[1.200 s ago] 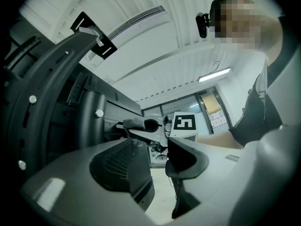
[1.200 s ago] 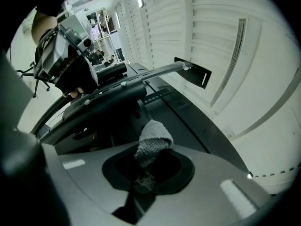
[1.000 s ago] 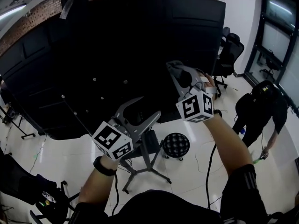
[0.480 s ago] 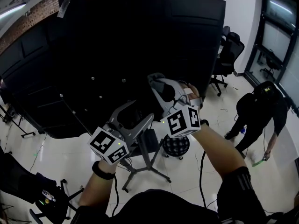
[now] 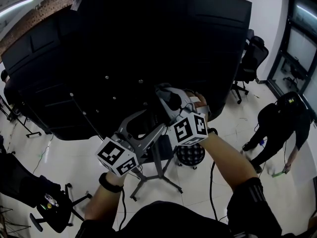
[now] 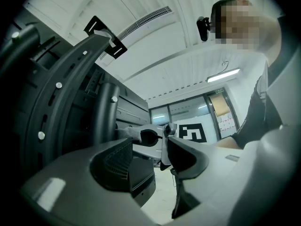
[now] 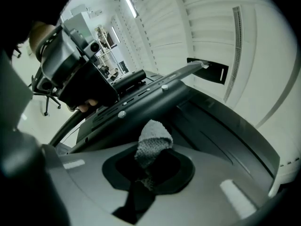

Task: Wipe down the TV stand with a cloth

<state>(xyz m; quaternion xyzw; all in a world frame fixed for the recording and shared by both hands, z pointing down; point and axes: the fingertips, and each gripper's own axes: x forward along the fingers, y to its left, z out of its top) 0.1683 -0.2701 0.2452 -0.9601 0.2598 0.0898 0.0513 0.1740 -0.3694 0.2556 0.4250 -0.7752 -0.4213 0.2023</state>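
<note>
The TV stand (image 5: 159, 168) is a grey column on splayed legs beneath the back of a large black TV (image 5: 148, 48). My right gripper (image 5: 166, 96) is shut on a small grey knitted cloth (image 7: 153, 142), whose tip pokes out past the jaws close to the stand's dark curved bracket arm (image 7: 155, 93). My left gripper (image 5: 148, 121) sits lower left beside the column. Its jaws stand a little apart with nothing between them (image 6: 155, 159). Through that gap I see the right gripper (image 6: 150, 136) holding the cloth (image 6: 126, 133).
A round black stool (image 5: 190, 155) stands right of the stand's legs. A person in black (image 5: 280, 120) bends over at the right. An office chair (image 5: 255, 53) is at the far right, another chair (image 5: 49, 207) at the lower left. Cables trail on the white floor.
My right gripper with the cloth has come left and down, from beside the TV's right part to just above the left gripper at the stand. The left gripper shifted slightly.
</note>
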